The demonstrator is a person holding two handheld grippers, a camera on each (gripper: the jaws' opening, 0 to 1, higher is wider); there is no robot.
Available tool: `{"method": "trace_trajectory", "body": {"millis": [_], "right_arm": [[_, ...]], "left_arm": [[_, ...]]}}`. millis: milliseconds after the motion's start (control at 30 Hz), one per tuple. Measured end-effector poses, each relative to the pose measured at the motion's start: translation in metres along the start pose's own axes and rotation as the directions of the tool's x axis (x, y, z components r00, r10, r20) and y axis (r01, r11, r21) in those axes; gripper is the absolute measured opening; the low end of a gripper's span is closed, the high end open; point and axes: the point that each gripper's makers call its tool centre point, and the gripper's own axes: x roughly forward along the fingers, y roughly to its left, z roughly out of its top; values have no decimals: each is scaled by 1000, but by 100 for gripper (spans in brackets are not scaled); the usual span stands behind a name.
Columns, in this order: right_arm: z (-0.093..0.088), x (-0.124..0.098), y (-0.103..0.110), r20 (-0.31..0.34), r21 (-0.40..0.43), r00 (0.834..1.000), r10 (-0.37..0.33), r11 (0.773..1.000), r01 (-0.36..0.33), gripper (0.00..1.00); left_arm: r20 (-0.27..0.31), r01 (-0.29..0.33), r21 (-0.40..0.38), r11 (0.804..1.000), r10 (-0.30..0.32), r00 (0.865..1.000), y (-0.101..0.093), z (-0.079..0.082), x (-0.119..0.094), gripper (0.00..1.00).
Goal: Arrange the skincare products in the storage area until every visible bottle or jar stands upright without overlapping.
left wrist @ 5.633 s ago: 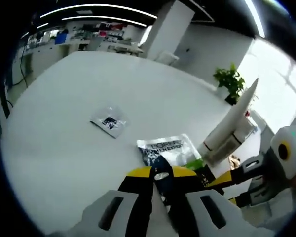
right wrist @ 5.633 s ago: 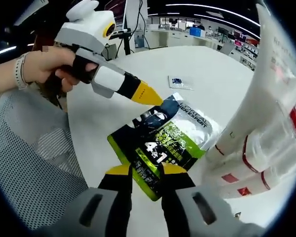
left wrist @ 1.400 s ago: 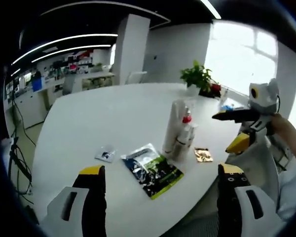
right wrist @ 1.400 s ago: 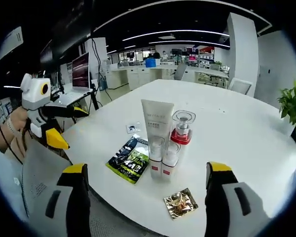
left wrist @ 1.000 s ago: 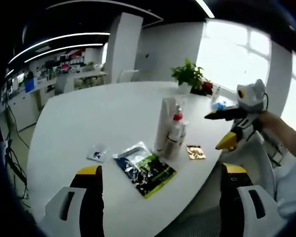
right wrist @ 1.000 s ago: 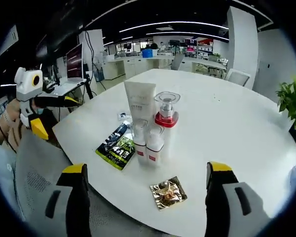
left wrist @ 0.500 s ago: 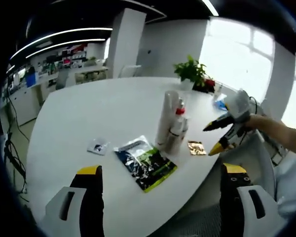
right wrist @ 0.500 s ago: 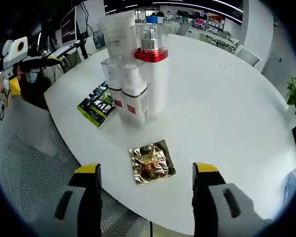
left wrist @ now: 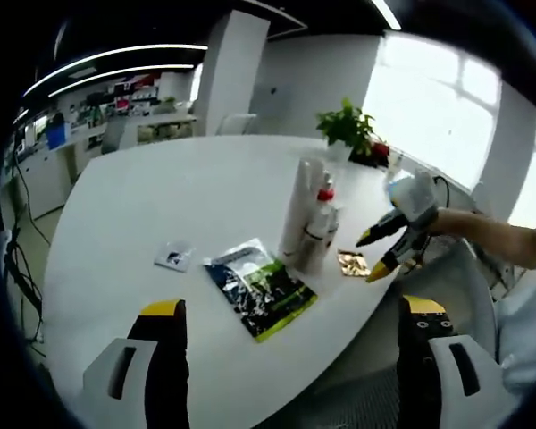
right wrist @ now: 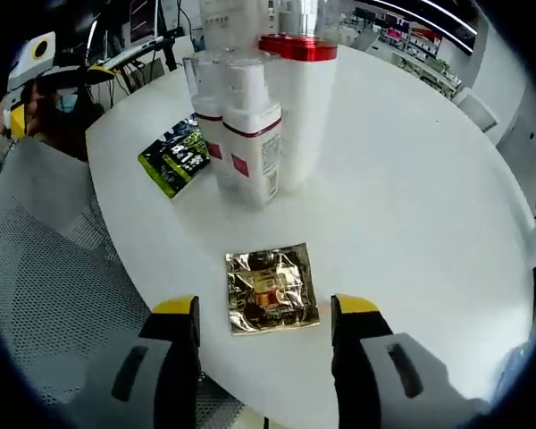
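While hanging open and empty over the gold packet (right wrist: 270, 288) in the lower middle of the right gripper view, with one jaw on each side of it, right gripper (right wrist: 265, 317) looks ready to come down and pinch. Best to go slow and low, catch the thin packet by one edge, and keep clear of the bottles (right wrist: 250, 125) just above it in the frame. Lying flat near the table (right wrist: 411, 179) edge, almost square, so no real long side to see. Standing straight up in a tight bunch at the top middle: tall tube, red-capped pump, two small bottles. Green pouch (left wrist: 259, 296) flat in the middle of the left gripper view, long side running upper left to lower right, small packet (left wrist: 173, 256) to its left. Left gripper (left wrist: 290, 313) wide open too, held back.
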Motion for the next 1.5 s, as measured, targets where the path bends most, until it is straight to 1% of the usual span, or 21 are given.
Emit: {"method": "trace_trajectory", "body": {"millis": [100,133,200,267,500,567,767,900,1000,1133,1333,1367,1500], "right_arm": [[-2,4,-2,-13,-3,1000,-4,1000,4,57],[-1,4,-5,-7,-13,1000,-18,1000,18,55],[-1,3,-5,-12,1,1000,-23,1000,23,53],[-1,3,-7,-15,-3,999,-35,999,35,51],[0,3,-2,-6,0,999,-33,999,33,45],[1,3,-1,-3,-1,999,-32,999,32,40],[3,2,-1,-13,-14,999,-33,999,33,39],[6,-2,5,-10,-29,999,-34,999,33,39],[11,-5,11,6,-28,1000,-20,999,20,39],[19,-9,24,23,-56,1000,-3,998,4,39],[41,-14,56,53,-131,997,60,990,-53,39],[47,-13,65,61,-156,994,86,985,-76,39],[64,-11,86,73,-210,989,127,972,-109,39]], "left_arm": [[4,-5,-10,1000,5,1000,1,0,0,96],[4,-4,-10,1000,4,1000,2,0,0,96],[1,-6,-12,1000,6,1000,2,-1,-1,96],[0,-7,-15,1000,7,1000,3,-2,-1,96],[-9,5,-22,1000,-5,1000,1,-5,1,96],[-12,9,-22,1000,-9,1000,0,-6,2,96],[-5,17,-19,1000,-17,1000,0,-4,2,95],[-2,15,-19,1000,-15,1000,2,-3,0,95],[-1,12,-22,1000,-12,1000,3,-4,-1,95],[-8,15,-24,1000,-15,1000,2,-7,-1,94],[-10,16,-28,999,-16,1000,4,-9,-3,94],[-9,15,-28,1000,-15,1000,5,-9,-3,94],[-4,6,-34,999,-6,1000,8,-9,-5,94]]}}
